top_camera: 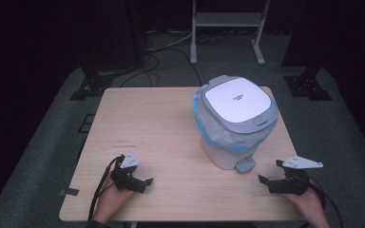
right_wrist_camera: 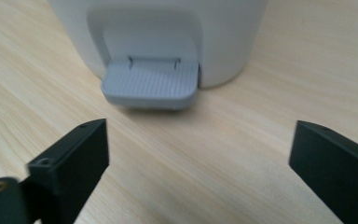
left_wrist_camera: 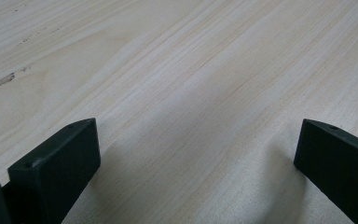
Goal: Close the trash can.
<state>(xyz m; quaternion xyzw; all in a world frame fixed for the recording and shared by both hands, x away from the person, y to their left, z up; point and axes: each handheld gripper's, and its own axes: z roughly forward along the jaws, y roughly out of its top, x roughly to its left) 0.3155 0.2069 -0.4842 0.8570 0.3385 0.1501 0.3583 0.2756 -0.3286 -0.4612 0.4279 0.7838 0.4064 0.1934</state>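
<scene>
A small white pedal bin (top_camera: pixel 228 152) with a grey-rimmed lid (top_camera: pixel 237 99) and a bluish bag liner stands on the right half of the pale wooden table (top_camera: pixel 157 123). Its grey pedal (top_camera: pixel 245 165) points toward the near edge. My right gripper (top_camera: pixel 270 172) rests low near the table's front right corner, open, with nothing between its jaws. In the right gripper view the ribbed pedal (right_wrist_camera: pixel 151 84) lies just ahead of the open gripper (right_wrist_camera: pixel 200 149). My left gripper (top_camera: pixel 140 175) sits at the front left, open and holding nothing. The left gripper view shows its spread gripper (left_wrist_camera: pixel 196 149) over bare wood (left_wrist_camera: pixel 191 70).
The table's front edge runs just behind both hands. Beyond the far edge, a grey floor carries cables (top_camera: pixel 166 52), the legs of a white metal stand (top_camera: pixel 228 28) and dark frame bases (top_camera: pixel 309 85). A scuff mark (top_camera: pixel 123 142) marks the wood at the left.
</scene>
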